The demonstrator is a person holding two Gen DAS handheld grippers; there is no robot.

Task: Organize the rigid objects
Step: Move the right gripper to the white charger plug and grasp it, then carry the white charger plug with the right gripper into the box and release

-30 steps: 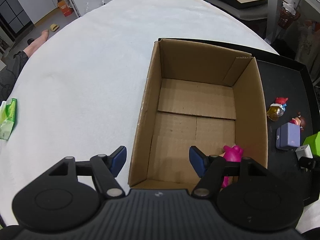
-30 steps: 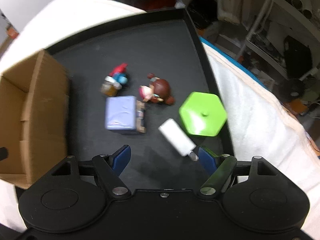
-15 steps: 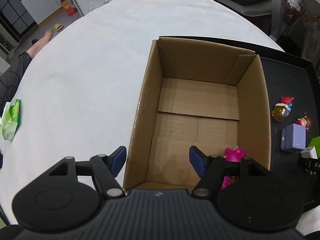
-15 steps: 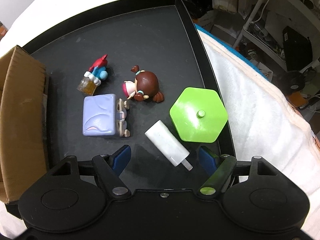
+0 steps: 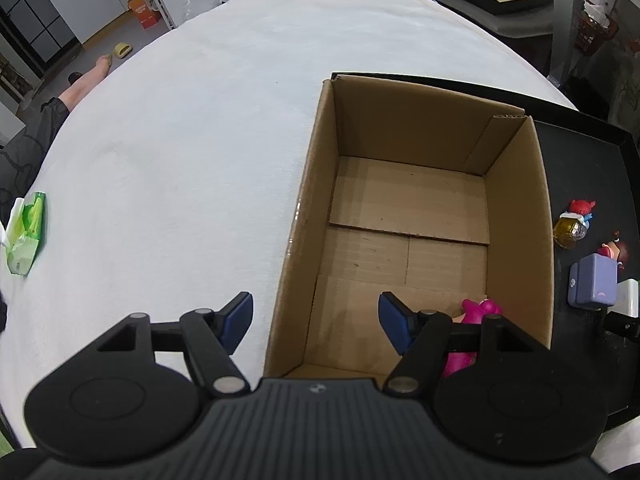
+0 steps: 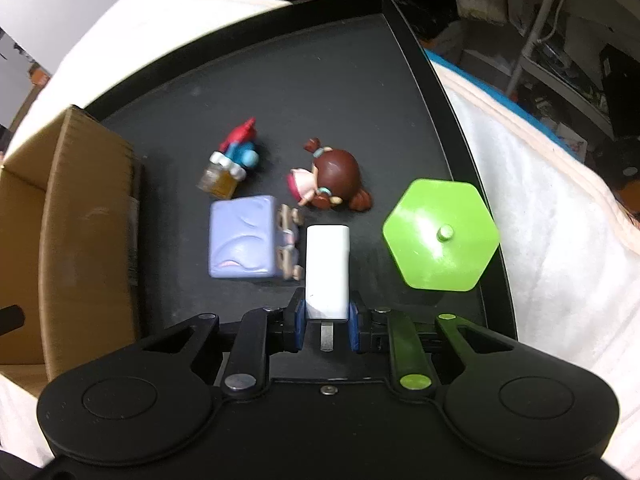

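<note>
My right gripper (image 6: 324, 322) is shut on a white charger plug (image 6: 327, 270), held over the black tray (image 6: 320, 80). On the tray lie a lilac block toy (image 6: 242, 248), a brown-haired doll figure (image 6: 334, 180), a red-and-blue figure with an amber base (image 6: 232, 160) and a green hexagonal lid (image 6: 440, 236). My left gripper (image 5: 316, 320) is open and empty above the near left wall of an open cardboard box (image 5: 420, 216). A pink toy (image 5: 476, 312) lies in the box's near right corner, partly hidden by my finger.
The box stands on a white cloth-covered table (image 5: 180, 140), its side against the tray. A green packet (image 5: 26, 236) lies at the table's far left edge. Shelves and clutter stand beyond the tray's right side.
My right gripper has closed on the white charger plug, which has turned to point straight away from me. The left gripper has drifted slightly; the box looks a little farther right.
</note>
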